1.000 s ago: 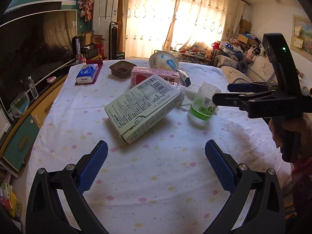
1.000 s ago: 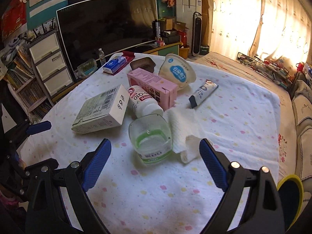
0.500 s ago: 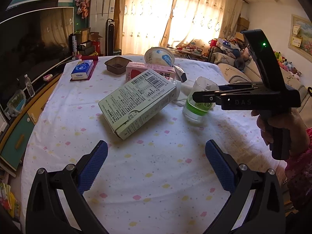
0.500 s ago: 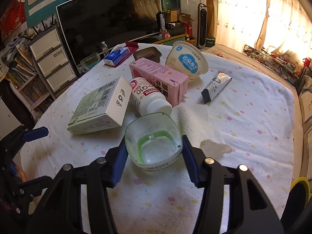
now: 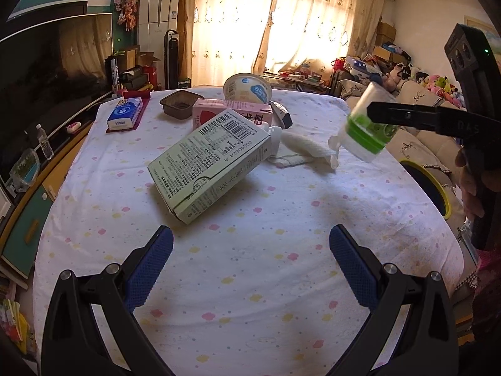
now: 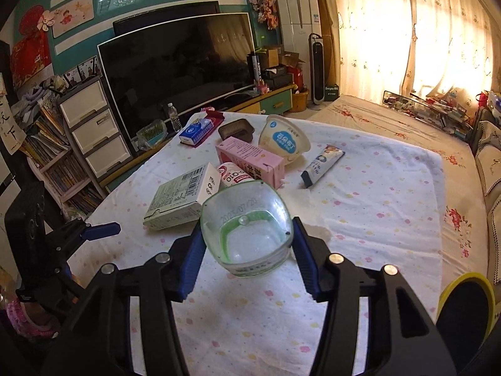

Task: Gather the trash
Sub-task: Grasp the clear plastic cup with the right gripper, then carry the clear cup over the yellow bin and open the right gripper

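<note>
My right gripper [image 6: 247,244] is shut on a clear plastic cup with a green band [image 6: 245,233] and holds it tilted above the table; the cup also shows in the left wrist view [image 5: 366,131], lifted off the cloth. My left gripper [image 5: 250,257] is open and empty over the near part of the table. Other trash lies on the dotted tablecloth [image 5: 250,219]: a pale green carton [image 5: 209,166], a pink carton [image 5: 231,112], a white bottle [image 6: 233,175], a yogurt tub [image 5: 247,89], a tube [image 6: 322,164] and a crumpled tissue [image 5: 300,148].
A brown tray [image 5: 180,105] and a blue tissue pack [image 5: 125,114] sit at the far left of the table. A yellow-rimmed bin [image 6: 466,307] stands off the table's right edge. A TV [image 6: 178,59] and drawers [image 6: 94,119] are beyond the table.
My right gripper closed on the clear cup and lifted it off the table, tilted. The tissue beside it stayed on the cloth. My left gripper stayed open.
</note>
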Tool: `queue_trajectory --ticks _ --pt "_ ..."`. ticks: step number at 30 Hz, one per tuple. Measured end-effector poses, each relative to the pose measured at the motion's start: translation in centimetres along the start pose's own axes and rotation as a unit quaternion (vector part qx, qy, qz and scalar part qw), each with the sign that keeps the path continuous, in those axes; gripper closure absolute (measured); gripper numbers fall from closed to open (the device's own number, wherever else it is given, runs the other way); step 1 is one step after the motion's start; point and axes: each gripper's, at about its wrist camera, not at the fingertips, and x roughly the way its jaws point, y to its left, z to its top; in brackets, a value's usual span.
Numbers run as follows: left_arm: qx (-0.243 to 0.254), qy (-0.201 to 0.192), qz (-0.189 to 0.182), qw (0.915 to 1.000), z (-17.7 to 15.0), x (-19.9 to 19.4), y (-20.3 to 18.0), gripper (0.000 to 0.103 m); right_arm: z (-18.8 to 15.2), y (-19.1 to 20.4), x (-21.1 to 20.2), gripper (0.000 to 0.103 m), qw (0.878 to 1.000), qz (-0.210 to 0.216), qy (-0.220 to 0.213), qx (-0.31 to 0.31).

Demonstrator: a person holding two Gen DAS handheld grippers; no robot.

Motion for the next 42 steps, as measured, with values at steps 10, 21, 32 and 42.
queue_trajectory --ticks 10,21,32,42 --pt "0.008 0.005 -0.008 0.9999 0.2 0.5 -1.0 0.005 -5.1 -12.3 -6.3 0.052 0.980 -0.152 -0.010 0.127" --pt "0.017 0.019 -0.014 0.9996 0.6 1.6 -2.3 0.005 -14.1 -26.4 -6.3 0.052 0.923 -0.277 0.059 0.260" --pt "0.025 0.025 -0.013 0.9993 0.9 2.0 -2.9 0.005 -17.3 -30.1 -2.5 0.048 0.903 -0.292 0.107 0.297" --pt "0.030 0.029 -0.015 0.9990 1.2 2.2 -1.8 0.005 -15.5 -28.1 -3.3 0.036 0.909 -0.303 0.089 0.273"
